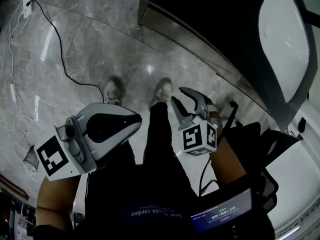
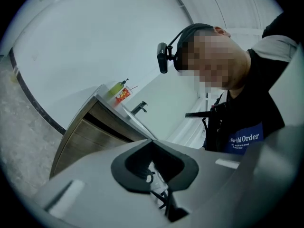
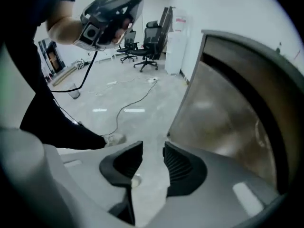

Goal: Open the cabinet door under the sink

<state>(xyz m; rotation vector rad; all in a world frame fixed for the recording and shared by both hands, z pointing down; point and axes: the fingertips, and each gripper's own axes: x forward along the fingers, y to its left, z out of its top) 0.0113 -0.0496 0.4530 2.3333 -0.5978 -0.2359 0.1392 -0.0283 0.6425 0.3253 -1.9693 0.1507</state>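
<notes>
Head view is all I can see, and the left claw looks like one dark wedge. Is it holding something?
Observer: No. In the left gripper view, the left claw has its jaws together with nothing between them.
Visitor: And the right one?
Observer: The right gripper view shows the right claw with a narrow gap between its jaws. Only floor shows through it.
Visitor: What stands on top of that cabinet?
Observer: The left gripper view shows a faucet there, and a green bottle by the wall.
</notes>
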